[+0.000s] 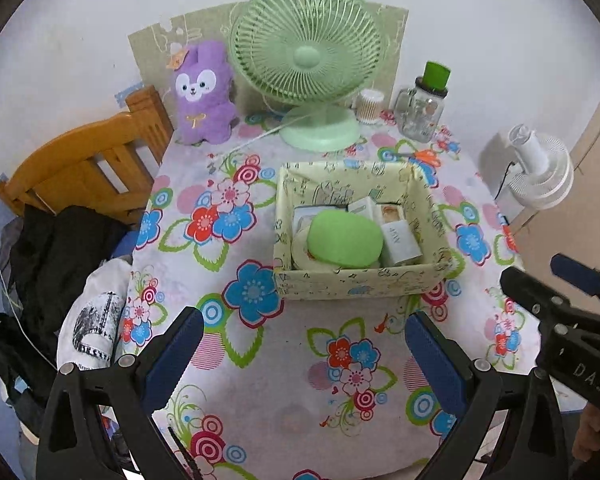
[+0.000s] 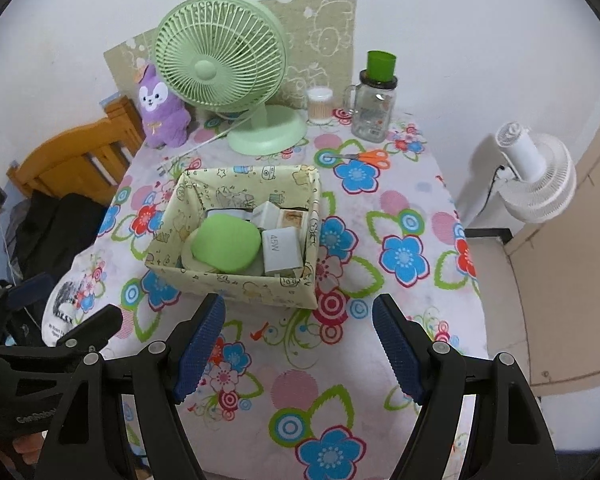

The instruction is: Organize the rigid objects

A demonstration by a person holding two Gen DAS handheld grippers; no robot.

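**Both tongs wide apart, holding nothing, in front of the full box**

The left tongs are spread wide and hold nothing. They hang over the flower tablecloth, on the near side of the box. The right tongs are spread wide too, and nothing is between their blue pads. The two tongs are side by side, each showing at the edge of the other one's view.

The yellow box with little drawings sits in the middle of the table. Inside it lies a green oval case, resting on top of a round pale thing. Just beside the case, on its right, is a white box with "45W" on it. More small boxes are tucked behind them.

At the back of the table stands a green fan. A purple bunny toy sits to its left. To its right are a small tub of cotton swabs and a glass jar with a green cup on top. Orange scissors lie in front of the jar. A wooden chair stands left of the table, and a white fan is off to the right.
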